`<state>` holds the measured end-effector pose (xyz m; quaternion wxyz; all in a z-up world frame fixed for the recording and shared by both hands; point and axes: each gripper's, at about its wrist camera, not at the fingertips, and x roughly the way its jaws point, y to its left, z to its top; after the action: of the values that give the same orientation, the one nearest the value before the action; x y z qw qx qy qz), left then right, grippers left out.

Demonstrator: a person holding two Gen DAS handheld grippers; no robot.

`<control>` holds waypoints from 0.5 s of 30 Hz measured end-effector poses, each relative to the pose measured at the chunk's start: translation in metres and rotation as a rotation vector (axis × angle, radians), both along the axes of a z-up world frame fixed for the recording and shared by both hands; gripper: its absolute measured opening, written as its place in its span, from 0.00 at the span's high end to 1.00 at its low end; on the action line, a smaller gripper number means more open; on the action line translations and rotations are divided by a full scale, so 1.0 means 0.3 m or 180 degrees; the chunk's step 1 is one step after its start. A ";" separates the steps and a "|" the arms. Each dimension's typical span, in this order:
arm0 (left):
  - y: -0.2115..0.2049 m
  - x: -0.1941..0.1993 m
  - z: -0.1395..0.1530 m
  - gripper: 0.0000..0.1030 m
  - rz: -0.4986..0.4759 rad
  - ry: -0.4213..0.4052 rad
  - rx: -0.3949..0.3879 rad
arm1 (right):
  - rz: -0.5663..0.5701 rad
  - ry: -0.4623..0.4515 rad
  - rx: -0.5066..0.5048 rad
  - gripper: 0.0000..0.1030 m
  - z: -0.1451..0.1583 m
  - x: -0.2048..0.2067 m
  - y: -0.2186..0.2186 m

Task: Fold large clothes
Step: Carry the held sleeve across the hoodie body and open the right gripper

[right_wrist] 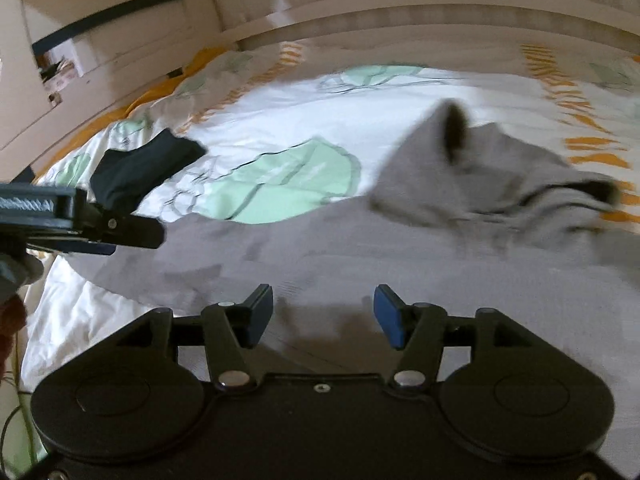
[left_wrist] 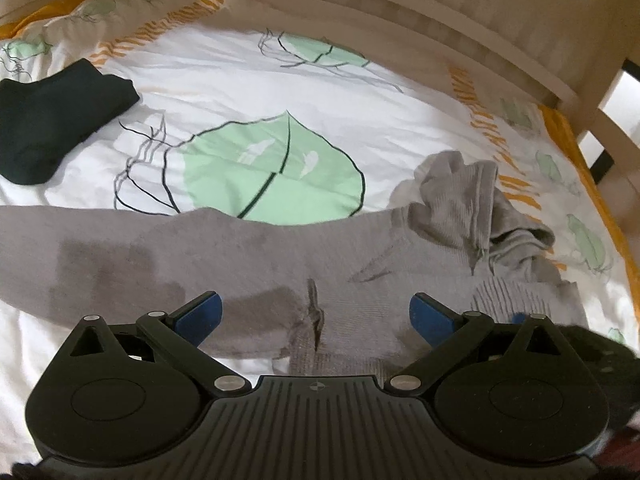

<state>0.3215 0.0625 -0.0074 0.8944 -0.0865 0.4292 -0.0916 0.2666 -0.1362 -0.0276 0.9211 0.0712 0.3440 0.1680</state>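
While the grey garment (left_wrist: 248, 256) lies spread across the near part of the bed (left_wrist: 224, 76), both tools hang above it with nothing between their fingers. The left gripper (left_wrist: 316, 316) has its blue pads far apart, and the grey cloth under it shows a small dark crease near the middle. The right gripper (right_wrist: 323, 314) also stands with its pads apart, less wide than the left one, and no cloth is between them; the garment (right_wrist: 360, 264) lies below them. In the right wrist view the picture is blurred, so small details of the cloth cannot be read.

At the right end of the garment a part of it is bunched up into a loose heap (left_wrist: 480, 208), with thin cords hanging from it. The bed cover is white with big green leaves (left_wrist: 276, 172) and orange stripes at the edges. A dark folded cloth (left_wrist: 52, 120) lies well apart from the grey garment, at the far left of the bed. In the right wrist view the left gripper (right_wrist: 132, 232) shows at the left edge, near this dark cloth (right_wrist: 140, 168).
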 end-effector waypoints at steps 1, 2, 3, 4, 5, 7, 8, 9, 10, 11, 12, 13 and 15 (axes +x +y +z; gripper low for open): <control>-0.009 0.000 -0.007 0.02 -0.0017 0.0004 0.0010 | -0.0057 0.0014 -0.0013 0.38 0.006 -0.009 -0.042; -0.024 0.000 -0.015 0.02 -0.0050 0.0000 0.0021 | -0.0121 0.0026 -0.0032 0.37 0.010 -0.028 -0.093; -0.036 -0.001 -0.022 0.02 -0.0088 -0.0014 0.0028 | -0.0184 0.0031 -0.0054 0.36 0.006 -0.035 -0.127; -0.056 -0.003 -0.031 0.02 -0.0139 -0.0031 0.0047 | -0.0260 0.0038 -0.0077 0.36 0.007 -0.052 -0.178; -0.073 -0.003 -0.040 0.02 -0.0185 -0.0039 0.0070 | -0.0345 0.0051 -0.0106 0.36 0.007 -0.070 -0.233; -0.111 -0.008 -0.061 0.02 -0.0295 -0.0059 0.0137 | -0.0522 0.0089 -0.0198 0.36 0.002 -0.102 -0.326; -0.132 -0.010 -0.072 0.02 -0.0352 -0.0064 0.0185 | -0.0608 0.0108 -0.0243 0.36 0.000 -0.118 -0.370; -0.154 -0.011 -0.087 0.02 -0.0415 -0.0065 0.0240 | -0.0683 0.0121 -0.0274 0.36 -0.005 -0.135 -0.411; -0.170 -0.013 -0.099 0.02 -0.0461 -0.0062 0.0281 | -0.0769 0.0136 -0.0293 0.36 -0.012 -0.153 -0.455; -0.188 -0.012 -0.115 0.02 -0.0516 -0.0048 0.0336 | -0.0848 0.0143 -0.0304 0.36 -0.016 -0.171 -0.491; -0.202 -0.011 -0.133 0.02 -0.0555 -0.0026 0.0391 | -0.0936 0.0145 -0.0324 0.36 -0.021 -0.193 -0.528; -0.213 -0.010 -0.152 0.02 -0.0575 0.0011 0.0449 | -0.1000 0.0146 -0.0356 0.36 -0.028 -0.211 -0.556; -0.223 0.003 -0.200 0.02 -0.0564 0.0153 0.0575 | -0.1101 0.0176 -0.0484 0.35 -0.043 -0.236 -0.601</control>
<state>0.3225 -0.0045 -0.0674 0.8764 0.0306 0.4630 -0.1291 0.1958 -0.3166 -0.0406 0.9291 0.0640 0.3635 -0.0213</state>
